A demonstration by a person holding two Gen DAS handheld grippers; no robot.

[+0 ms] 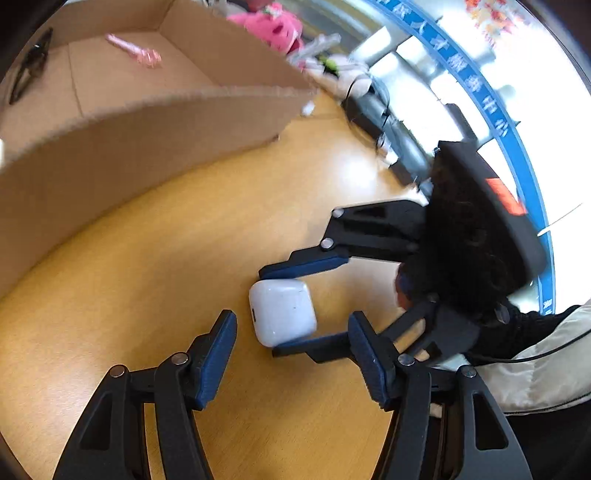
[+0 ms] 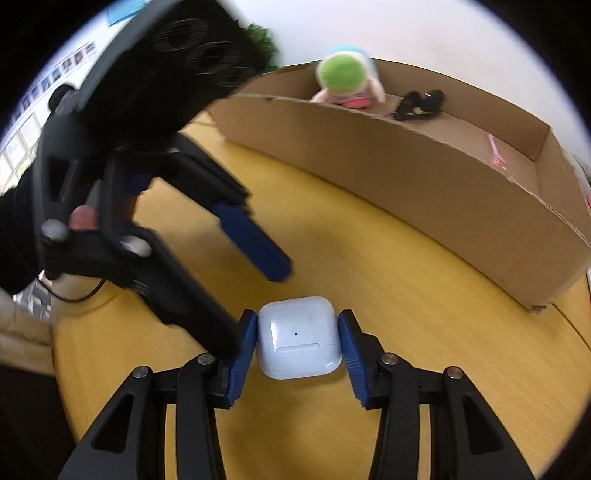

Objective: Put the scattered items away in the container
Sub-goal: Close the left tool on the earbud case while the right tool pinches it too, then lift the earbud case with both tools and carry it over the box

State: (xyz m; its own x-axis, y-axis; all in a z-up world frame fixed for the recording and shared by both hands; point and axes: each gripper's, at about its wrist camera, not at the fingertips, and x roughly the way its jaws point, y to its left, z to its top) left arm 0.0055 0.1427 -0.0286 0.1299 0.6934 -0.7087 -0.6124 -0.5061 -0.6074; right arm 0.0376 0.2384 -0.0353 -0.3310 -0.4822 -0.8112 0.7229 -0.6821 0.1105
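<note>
A white earbud case (image 2: 299, 338) sits low over the yellow-wood table (image 2: 406, 350), and my right gripper (image 2: 297, 317) is shut on it, one blue pad pressed to each side. In the left wrist view the same case (image 1: 282, 312) shows between the right gripper's fingers (image 1: 306, 264). My left gripper (image 1: 292, 318) stands open just short of the case, touching nothing. The cardboard box (image 2: 406, 177) lies behind, open at the top. It holds a green and pink plush toy (image 2: 340, 74), a black clip (image 2: 417, 103) and a pink stick (image 2: 496, 155).
The box's near wall (image 1: 147, 147) rises between the grippers and its inside. A pink plush (image 1: 273, 26) and clutter lie beyond the box's far corner. A person's dark sleeve (image 1: 524, 332) and a cable are at the right.
</note>
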